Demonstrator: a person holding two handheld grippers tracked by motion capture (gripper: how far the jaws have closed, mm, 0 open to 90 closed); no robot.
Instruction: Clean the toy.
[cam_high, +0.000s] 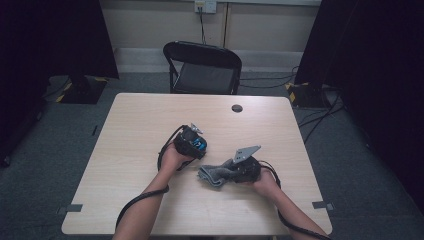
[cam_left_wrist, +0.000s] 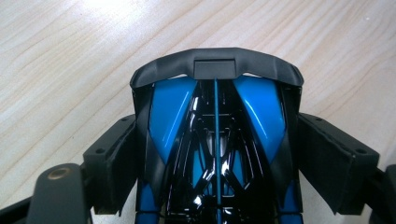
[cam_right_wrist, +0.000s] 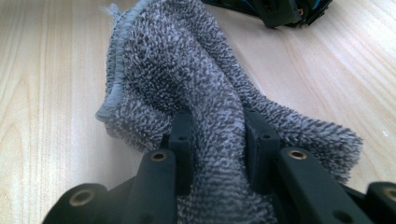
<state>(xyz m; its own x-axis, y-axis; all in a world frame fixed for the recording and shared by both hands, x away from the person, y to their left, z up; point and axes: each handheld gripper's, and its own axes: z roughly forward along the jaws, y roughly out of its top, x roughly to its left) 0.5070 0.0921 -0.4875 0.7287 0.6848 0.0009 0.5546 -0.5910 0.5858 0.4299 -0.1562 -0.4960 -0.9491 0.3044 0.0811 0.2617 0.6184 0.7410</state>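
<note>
A glossy blue and black toy car body (cam_left_wrist: 215, 135) sits between the jaws of my left gripper (cam_left_wrist: 219, 158), whose pads press on both its sides just above the table. In the high view this gripper (cam_high: 192, 141) is left of centre with the toy (cam_high: 200, 145) in it. My right gripper (cam_right_wrist: 219, 135) is shut on a bunched grey terry cloth (cam_right_wrist: 187, 70), which drapes forward onto the wood. From above, the cloth (cam_high: 212, 176) lies just left of the right gripper (cam_high: 235, 170). Part of the toy (cam_right_wrist: 280, 9) shows beyond the cloth.
The light wooden table (cam_high: 150, 115) has a round cable hole (cam_high: 237, 108) near its far edge. A black folding chair (cam_high: 202, 70) stands behind the table. Cables trail from both grippers towards the near edge.
</note>
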